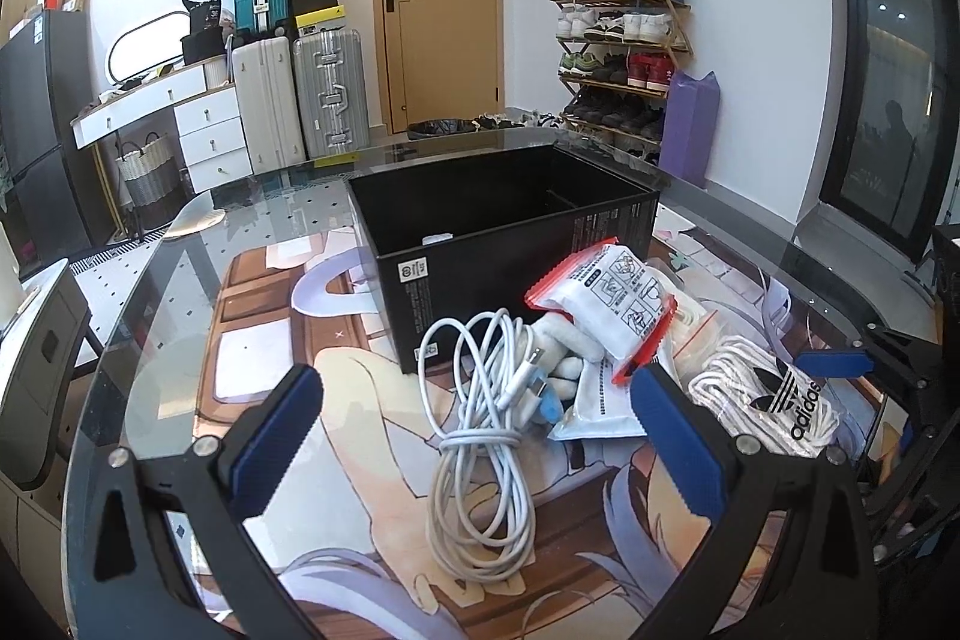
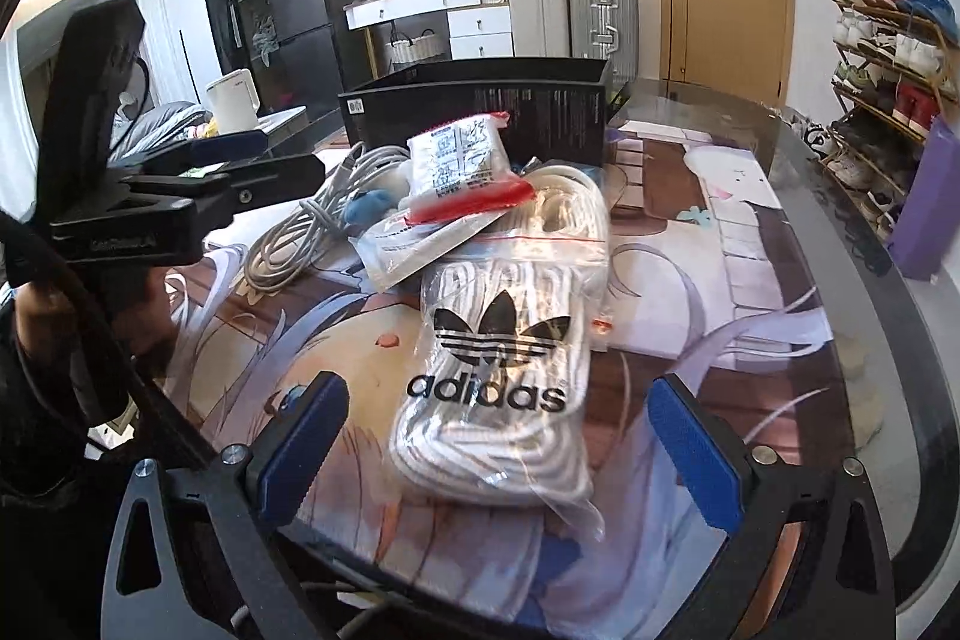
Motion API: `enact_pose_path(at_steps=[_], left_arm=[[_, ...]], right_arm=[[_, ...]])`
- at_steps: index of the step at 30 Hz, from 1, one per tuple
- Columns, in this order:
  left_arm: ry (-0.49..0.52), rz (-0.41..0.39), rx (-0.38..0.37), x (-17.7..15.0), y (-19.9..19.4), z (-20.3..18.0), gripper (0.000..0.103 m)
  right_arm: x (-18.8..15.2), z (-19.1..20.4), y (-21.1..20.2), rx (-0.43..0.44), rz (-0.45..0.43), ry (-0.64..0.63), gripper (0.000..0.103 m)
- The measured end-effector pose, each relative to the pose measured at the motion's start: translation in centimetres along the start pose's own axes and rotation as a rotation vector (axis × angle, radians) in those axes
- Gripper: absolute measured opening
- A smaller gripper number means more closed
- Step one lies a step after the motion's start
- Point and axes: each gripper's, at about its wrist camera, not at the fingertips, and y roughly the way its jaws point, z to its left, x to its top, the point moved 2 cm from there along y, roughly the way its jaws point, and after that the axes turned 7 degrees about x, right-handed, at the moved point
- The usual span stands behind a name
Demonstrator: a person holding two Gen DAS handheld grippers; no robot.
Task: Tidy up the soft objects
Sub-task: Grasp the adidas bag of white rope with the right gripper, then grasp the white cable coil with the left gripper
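Note:
An open black box stands on the glass table; it also shows in the right wrist view. In front of it lies a pile: a coiled white cable, a red-edged white packet, a flat white pouch and a clear adidas bag of white laces. My left gripper is open, its jaws on either side of the cable, just above it. My right gripper is open, its jaws around the near end of the adidas bag. The cable and packet lie behind.
The glass table covers an illustrated mat. Its curved edge runs right of the pile. The left gripper's body is at the left of the right wrist view. Suitcases, a door and a shoe rack stand beyond.

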Motion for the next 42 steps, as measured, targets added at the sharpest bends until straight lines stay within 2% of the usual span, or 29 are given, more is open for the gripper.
enact_pose_path(at_steps=[3, 16, 17, 18, 19, 20, 21, 22, 29, 36, 42], left_arm=[[0.001, 0.000, 0.001, 0.0, 0.0, 0.0, 0.103], [0.002, -0.001, -0.003, -0.1, 0.0, -0.1, 0.103], [0.003, 0.000, -0.004, -0.1, 0.0, -0.1, 0.103], [0.005, 0.001, -0.006, -0.2, 0.0, -0.2, 0.103], [0.006, 0.001, -0.008, -0.2, 0.0, -0.2, 0.103], [0.006, 0.000, -0.010, -0.2, 0.0, -0.2, 0.103], [0.007, 0.001, -0.012, -0.2, 0.0, -0.2, 0.103], [0.008, 0.001, -0.015, -0.3, -0.1, -0.2, 0.103], [0.000, 0.006, -0.018, -0.3, -0.1, -0.1, 0.103], [-0.027, 0.018, -0.023, -0.4, 0.3, 0.6, 0.103], [-0.002, 0.050, 0.000, -0.1, 0.9, 0.6, 0.103]], right_arm=[[-0.1, 0.1, 0.4, -0.010, 0.001, -0.014, 0.095], [-0.8, 0.0, 0.2, 0.001, -0.039, -0.018, 0.093], [-0.8, 0.1, 0.2, -0.007, -0.044, -0.030, 0.089], [-0.8, 0.1, 0.2, -0.023, -0.047, -0.041, 0.078], [-0.9, 0.1, 0.2, -0.041, -0.051, -0.049, 0.071], [-0.9, 0.1, 0.1, -0.052, -0.056, -0.047, 0.069], [-0.9, 0.0, 0.0, -0.051, -0.060, -0.039, 0.059], [-0.9, 0.0, -0.1, -0.052, -0.065, -0.036, 0.055], [-1.0, -0.5, -1.0, -0.064, -0.076, -0.023, 0.049], [-1.0, -1.3, -2.3, -0.092, -0.119, -0.003, 0.049], [-0.4, -1.7, -3.5, -0.086, -0.162, 0.007, 0.049]])
